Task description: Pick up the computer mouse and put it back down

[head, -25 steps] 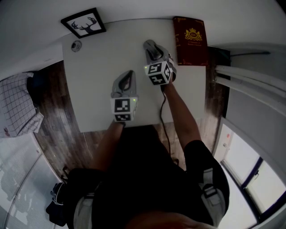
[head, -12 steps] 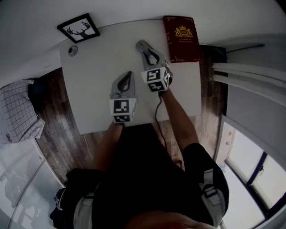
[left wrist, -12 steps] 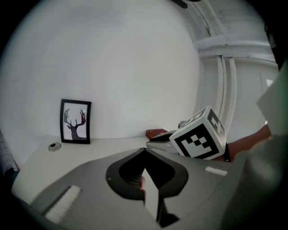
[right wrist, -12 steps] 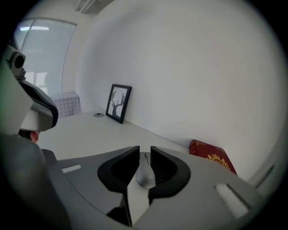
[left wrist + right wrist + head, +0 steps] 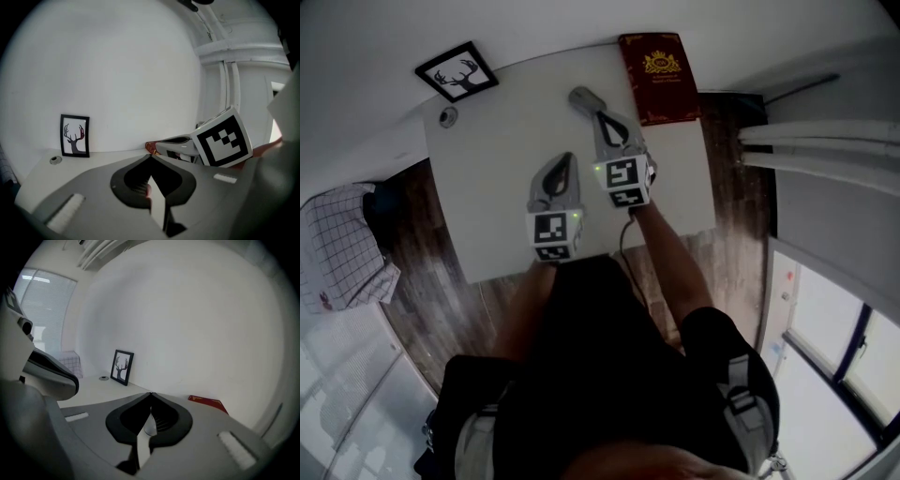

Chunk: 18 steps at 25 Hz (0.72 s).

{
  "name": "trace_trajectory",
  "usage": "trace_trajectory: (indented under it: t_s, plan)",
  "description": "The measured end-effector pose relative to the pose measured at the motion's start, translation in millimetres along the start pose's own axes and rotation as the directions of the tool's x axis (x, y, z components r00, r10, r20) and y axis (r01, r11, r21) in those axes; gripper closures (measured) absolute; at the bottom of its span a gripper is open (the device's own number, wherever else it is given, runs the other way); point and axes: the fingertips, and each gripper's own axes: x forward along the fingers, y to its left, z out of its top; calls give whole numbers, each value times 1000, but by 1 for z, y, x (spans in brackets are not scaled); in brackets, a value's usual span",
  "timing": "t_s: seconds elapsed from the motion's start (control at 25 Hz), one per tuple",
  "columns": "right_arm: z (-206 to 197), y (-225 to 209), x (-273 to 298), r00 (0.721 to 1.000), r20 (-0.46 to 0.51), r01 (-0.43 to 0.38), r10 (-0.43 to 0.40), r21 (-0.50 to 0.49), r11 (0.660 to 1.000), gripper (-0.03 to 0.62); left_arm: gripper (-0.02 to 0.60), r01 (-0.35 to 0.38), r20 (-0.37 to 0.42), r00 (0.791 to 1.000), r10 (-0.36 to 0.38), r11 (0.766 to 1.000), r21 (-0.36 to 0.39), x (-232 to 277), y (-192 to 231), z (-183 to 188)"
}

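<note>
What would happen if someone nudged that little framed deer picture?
The picture stands upright on its narrow bottom edge by the wall, so it would probably tip easily. Its thin frame looks stiff and likely light.

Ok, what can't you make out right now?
Computer mouse: not plainly visible in any view.
Right gripper: jaws have just been closing and now meet; the pale sliver between them in the right gripper view is too small to name.
Table under it and the left gripper: hidden by them in the head view.
Small round thing by the framed picture: too small to identify in any view.
</note>
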Motion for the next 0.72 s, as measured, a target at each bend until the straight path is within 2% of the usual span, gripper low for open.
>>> trace_trajectory:
  t_s: [0.36, 0.72]
  plan:
    - [21, -2, -60, 996, 88, 8, -11, 40, 999, 580, 581, 13, 49, 999, -15, 999, 39, -24, -30, 18]
    - [45, -1, -138, 978, 203, 26, -46, 100, 995, 580, 581, 40, 112, 993, -48, 997, 70, -51, -65, 39]
